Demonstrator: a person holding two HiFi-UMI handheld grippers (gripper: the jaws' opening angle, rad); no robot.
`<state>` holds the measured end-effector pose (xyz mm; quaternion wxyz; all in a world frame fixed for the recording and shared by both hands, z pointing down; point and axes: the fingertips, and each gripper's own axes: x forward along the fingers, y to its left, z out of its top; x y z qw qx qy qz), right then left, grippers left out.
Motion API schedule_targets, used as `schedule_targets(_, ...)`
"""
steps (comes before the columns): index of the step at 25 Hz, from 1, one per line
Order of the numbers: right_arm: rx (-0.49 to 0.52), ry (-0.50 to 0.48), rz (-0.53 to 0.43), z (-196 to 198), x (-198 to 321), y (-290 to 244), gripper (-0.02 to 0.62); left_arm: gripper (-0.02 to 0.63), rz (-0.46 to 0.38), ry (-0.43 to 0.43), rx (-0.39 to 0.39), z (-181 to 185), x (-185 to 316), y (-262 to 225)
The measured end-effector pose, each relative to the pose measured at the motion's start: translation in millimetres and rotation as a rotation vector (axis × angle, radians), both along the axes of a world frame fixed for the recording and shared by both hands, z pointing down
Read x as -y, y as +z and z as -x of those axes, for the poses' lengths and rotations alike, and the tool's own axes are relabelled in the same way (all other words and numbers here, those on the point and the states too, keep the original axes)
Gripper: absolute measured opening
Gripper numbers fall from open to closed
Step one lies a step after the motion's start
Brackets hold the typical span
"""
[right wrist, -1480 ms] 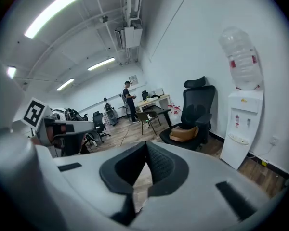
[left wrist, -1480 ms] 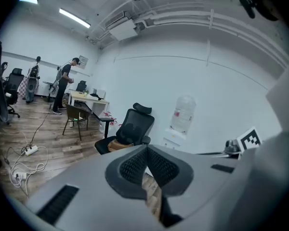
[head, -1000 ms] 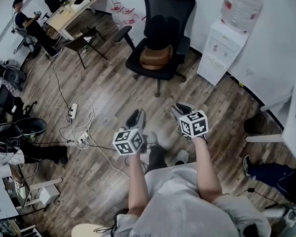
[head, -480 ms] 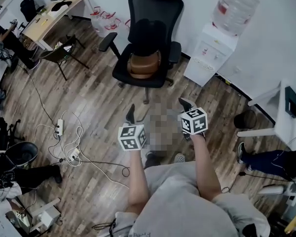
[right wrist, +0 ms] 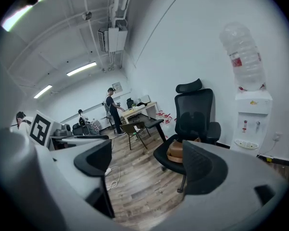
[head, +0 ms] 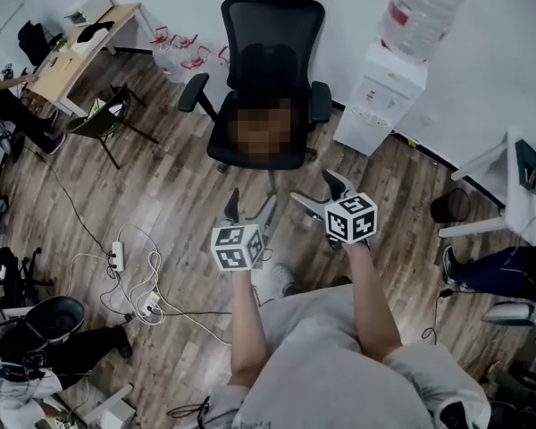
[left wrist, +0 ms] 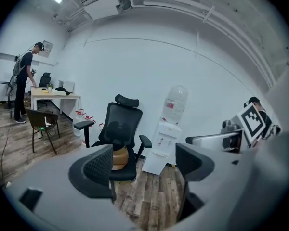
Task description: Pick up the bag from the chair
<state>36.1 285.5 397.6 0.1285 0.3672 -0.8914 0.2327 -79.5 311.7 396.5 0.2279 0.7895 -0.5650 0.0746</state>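
A brown bag (left wrist: pixel 120 158) lies on the seat of a black office chair (head: pixel 266 70) that stands against the white wall. The right gripper view shows the bag (right wrist: pixel 175 150) too, partly behind one finger. In the head view a mosaic patch covers the seat. My left gripper (head: pixel 250 208) and right gripper (head: pixel 320 195) are held side by side over the wood floor, a short way in front of the chair and pointing at it. Both have just been opening and now stand open with nothing between their jaws.
A white water dispenser (head: pixel 380 101) with a big bottle stands just right of the chair. A power strip and cables (head: pixel 129 271) lie on the floor to the left. A desk (head: pixel 85 38) and a brown chair (head: pixel 103 123) are at far left, and a white table (head: pixel 518 195) at the right.
Both grippers have gone from nearly shut to wide open. I have walked closer to the black chair, which now sits nearer the middle of the head view.
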Motion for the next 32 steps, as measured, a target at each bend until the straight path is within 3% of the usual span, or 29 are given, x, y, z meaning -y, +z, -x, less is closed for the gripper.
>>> schedule_targets(10,-0.012,0.032,-0.031,29,23,-1,0.436,0.371,0.005,0.001,0.001,49,5,8)
schedule_targets(17,0.023,0.019,-0.011,53,57,7,0.42,0.371,0.022,-0.082,-0.017,92,27,14)
schedule_targets(27,0.071,-0.042,-0.006,100,154,-5,0.408,0.371,-0.004,-0.165,0.037,138,104,-9)
schedule_targets(32,0.087,-0.072,-0.012,99,208,-16,0.408,0.37,-0.002,-0.194,0.05,141,151,-15)
